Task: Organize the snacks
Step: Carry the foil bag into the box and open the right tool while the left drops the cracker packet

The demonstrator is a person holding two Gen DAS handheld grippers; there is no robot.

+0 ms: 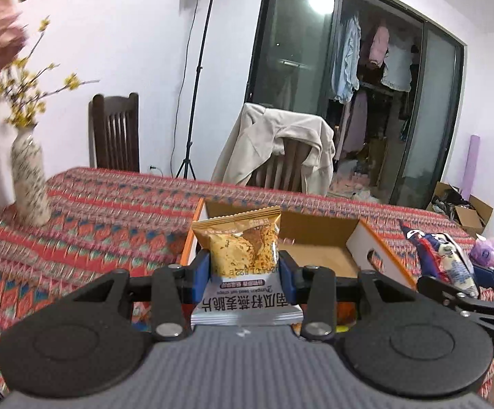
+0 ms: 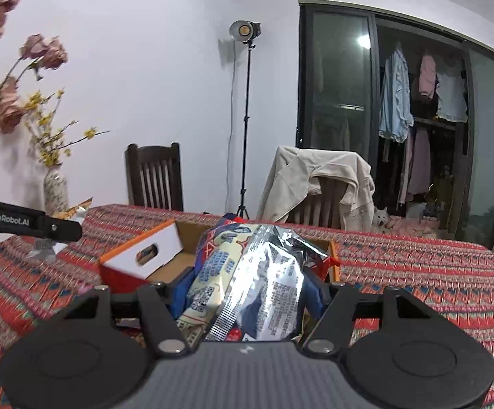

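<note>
Snacks are up in both tongs, over the table near the box. Left tongs pinch a small orange pack by its middle, and right tongs squeeze a big shiny bag. Both look light, puffy, crinkly and slippery, so hold the middle gently.

Glossy plastic-film snack packet; crinkled, shiny foil bag; matt brown cardboard box; woven patterned tablecloth; dark wooden chair; matt black plastic gripper bodies.
</note>
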